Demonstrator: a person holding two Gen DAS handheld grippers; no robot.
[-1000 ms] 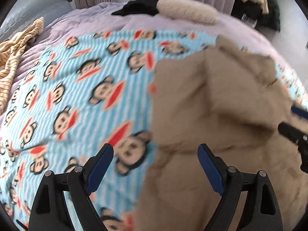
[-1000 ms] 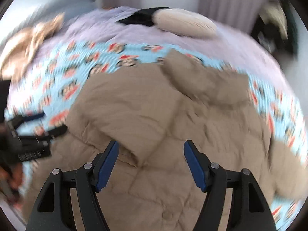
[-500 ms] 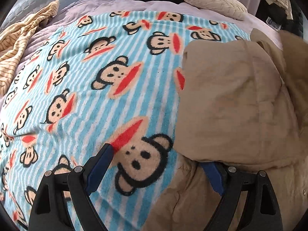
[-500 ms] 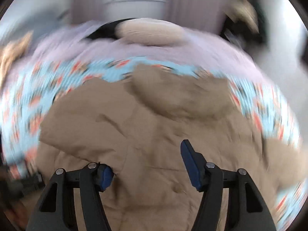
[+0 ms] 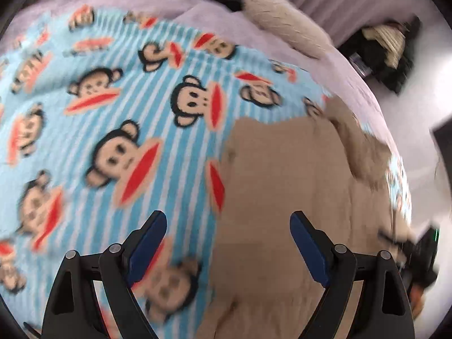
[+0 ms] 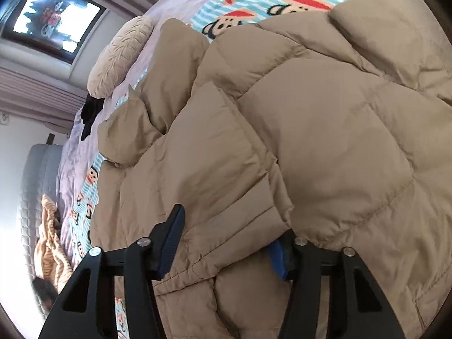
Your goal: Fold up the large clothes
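Left wrist view, lower frame: left gripper (image 5: pixel 228 241) spread wide, nothing between its blue pads
Jacket here: tan puffer jacket (image 5: pixel 285 203) fills the lower right, its edge running up between the fingers, over the monkey-print blanket (image 5: pixel 118 118)

Right wrist view, lower frame: right gripper (image 6: pixel 226 243) part-way in, jaws just been closing
Jacket here: a quilted fold lies between the fingers, right pad (image 6: pixel 278 260) tucked under it; grip cannot be told
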